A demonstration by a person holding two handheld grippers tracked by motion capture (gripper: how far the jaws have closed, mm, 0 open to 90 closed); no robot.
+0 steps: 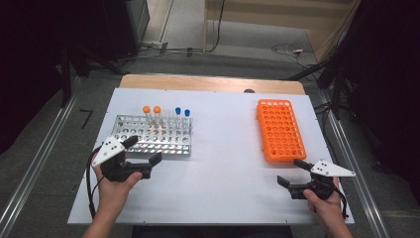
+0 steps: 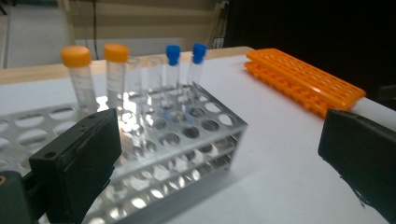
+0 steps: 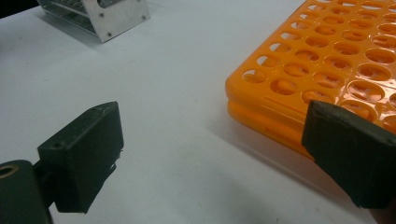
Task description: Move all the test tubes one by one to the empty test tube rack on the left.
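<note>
A metal tube rack (image 1: pixel 153 135) stands on the left of the white board (image 1: pixel 223 163). In its back row are two orange-capped tubes (image 1: pixel 151 109) and two blue-capped tubes (image 1: pixel 182 112), all upright. My left gripper (image 1: pixel 145 149) is at the rack's near edge, open, with nothing between its jaws. In the left gripper view the rack (image 2: pixel 205 126) lies just ahead of the open gripper (image 2: pixel 219 135), with the orange-capped tubes (image 2: pixel 77 70) at the left. An empty orange rack (image 1: pixel 280 130) lies flat at the right. My right gripper (image 1: pixel 289 171) rests open just in front of it, holding nothing.
The orange rack (image 3: pixel 327 56) sits close to the right jaw in the right gripper view, and the metal rack's corner (image 3: pixel 107 14) shows far off. Bare white board stretches between the two racks. A wooden table edge (image 1: pixel 213 82) runs behind the board.
</note>
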